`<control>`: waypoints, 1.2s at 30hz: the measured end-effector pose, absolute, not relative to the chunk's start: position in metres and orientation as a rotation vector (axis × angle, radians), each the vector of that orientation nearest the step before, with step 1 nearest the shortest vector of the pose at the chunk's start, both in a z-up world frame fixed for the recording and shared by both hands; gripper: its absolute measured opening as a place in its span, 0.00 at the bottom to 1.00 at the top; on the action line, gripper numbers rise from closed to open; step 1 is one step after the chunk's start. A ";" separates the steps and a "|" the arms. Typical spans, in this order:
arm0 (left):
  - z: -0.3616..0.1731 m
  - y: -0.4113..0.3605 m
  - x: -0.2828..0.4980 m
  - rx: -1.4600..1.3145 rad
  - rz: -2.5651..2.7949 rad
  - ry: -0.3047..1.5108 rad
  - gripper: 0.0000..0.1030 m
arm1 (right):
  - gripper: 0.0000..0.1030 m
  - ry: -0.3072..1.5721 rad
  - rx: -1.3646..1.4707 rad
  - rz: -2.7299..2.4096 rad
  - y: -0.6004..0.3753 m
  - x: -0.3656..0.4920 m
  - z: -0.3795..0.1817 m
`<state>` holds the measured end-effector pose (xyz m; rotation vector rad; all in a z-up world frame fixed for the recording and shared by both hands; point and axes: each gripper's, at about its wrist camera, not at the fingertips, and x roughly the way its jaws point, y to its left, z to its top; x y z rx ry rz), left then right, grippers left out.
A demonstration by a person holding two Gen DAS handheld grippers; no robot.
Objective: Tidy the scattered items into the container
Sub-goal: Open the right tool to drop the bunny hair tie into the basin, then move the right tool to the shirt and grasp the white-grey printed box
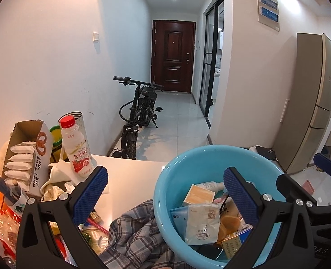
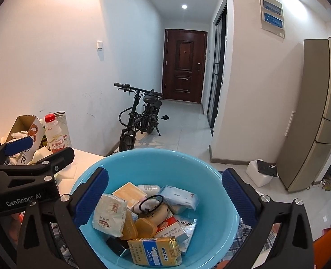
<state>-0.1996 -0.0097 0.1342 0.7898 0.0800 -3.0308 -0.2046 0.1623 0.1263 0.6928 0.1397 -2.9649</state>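
A blue plastic basin stands at the table's right end, holding several items: a white packet, a tissue pack, a black hair tie and a yellow-and-blue box. My right gripper hangs open over the basin with nothing between its pads. My left gripper is open too, just left of the basin above a plaid cloth. A red-capped drink bottle, a carton of white sachets and a small gold tube lie to its left.
The white table carries wrappers and bags at its left end and a tall tin behind the bottle. Beyond its far edge are a tiled hallway, a parked electric bike, a brown door and a fridge on the right.
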 end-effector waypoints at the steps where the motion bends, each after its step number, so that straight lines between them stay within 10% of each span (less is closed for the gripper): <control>1: 0.134 -0.009 -0.199 0.787 -3.029 0.076 0.99 | 1.00 0.142 0.695 -2.965 0.163 -0.205 0.126; 23: 0.159 -0.011 -0.176 0.769 -3.198 0.170 1.00 | 1.00 0.182 0.641 -2.935 0.167 -0.167 0.149; 36: 0.164 -0.005 -0.171 0.743 -3.239 0.108 1.00 | 1.00 0.362 1.017 -2.865 0.222 -0.134 0.032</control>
